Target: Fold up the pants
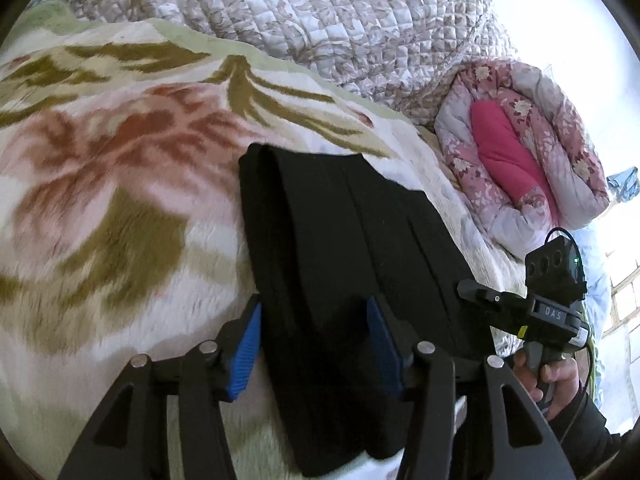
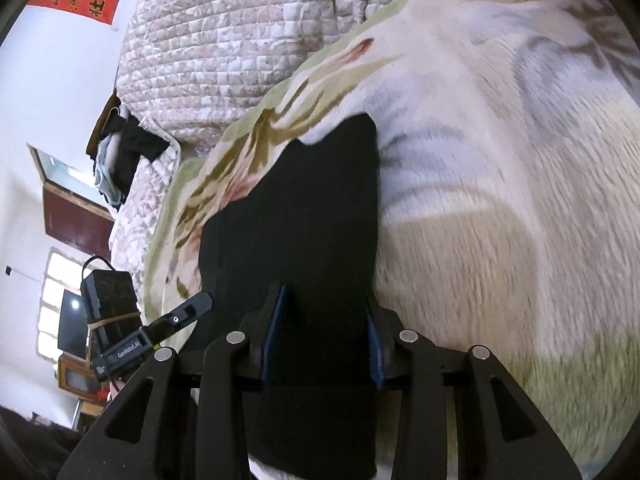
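Observation:
Folded black pants (image 1: 344, 240) lie lengthwise on a fluffy floral blanket (image 1: 120, 200). My left gripper (image 1: 316, 340) is open just above their near end. Its left blue pad stands at the cloth's left edge and the right pad over the cloth, and neither pinches it. In the right wrist view the same pants (image 2: 304, 208) run away from my right gripper (image 2: 326, 332). That gripper is open too, with flat black cloth filling the gap between its blue pads. The right gripper (image 1: 476, 294) shows at the pants' right side, and the left gripper (image 2: 192, 308) at their left.
A quilted beige bedspread (image 1: 340, 20) is heaped behind the blanket. A rolled pink floral quilt (image 1: 528, 152) lies at the right. A person's hand (image 1: 560, 376) holds the right gripper's handle. Dark clothes (image 2: 124, 152) hang at the bed's far end, near a window and furniture.

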`<state>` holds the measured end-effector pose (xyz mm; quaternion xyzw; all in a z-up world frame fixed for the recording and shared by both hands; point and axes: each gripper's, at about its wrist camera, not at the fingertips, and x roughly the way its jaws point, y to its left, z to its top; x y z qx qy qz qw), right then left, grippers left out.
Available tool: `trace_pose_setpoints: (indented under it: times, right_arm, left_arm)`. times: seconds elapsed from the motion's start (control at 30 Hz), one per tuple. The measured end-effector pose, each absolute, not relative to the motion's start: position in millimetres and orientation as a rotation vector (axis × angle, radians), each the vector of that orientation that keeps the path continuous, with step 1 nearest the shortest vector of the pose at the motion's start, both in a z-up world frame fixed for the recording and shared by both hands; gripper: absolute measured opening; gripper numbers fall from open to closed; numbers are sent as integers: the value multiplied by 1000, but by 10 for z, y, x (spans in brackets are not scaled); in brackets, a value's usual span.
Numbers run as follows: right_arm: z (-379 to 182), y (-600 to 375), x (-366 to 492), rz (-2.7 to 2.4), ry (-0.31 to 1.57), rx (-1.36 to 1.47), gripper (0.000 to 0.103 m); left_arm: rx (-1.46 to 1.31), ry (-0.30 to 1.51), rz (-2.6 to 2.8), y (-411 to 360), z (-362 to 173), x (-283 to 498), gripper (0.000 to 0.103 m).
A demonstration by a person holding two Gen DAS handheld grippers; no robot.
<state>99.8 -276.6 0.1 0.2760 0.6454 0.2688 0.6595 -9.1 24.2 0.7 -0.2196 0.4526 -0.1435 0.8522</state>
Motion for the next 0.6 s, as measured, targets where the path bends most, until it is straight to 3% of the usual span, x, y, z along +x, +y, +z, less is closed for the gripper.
trace_pose_setpoints:
  times: [0.1, 0.13, 0.23, 0.4, 0.6]
  right_arm:
    - [-4, -2697, 1049, 594, 1458, 591, 33]
    - [24, -2689, 1038, 589, 1455, 568, 27]
    - [119, -2673, 989, 576, 1439, 533, 18]
    - [360, -2576, 964, 580, 1395, 488, 17]
    - [714, -2474, 930, 615, 1330, 452, 16]
  left_arm:
    - [-454, 946, -290, 222, -8, 25, 57]
    - [-449, 950, -280, 211, 3, 22, 56]
    - [-391, 942, -245, 135, 85, -44, 43]
    - [-294, 926, -200, -2, 317, -87, 26]
    - [-226, 888, -201, -135, 565, -182, 23]
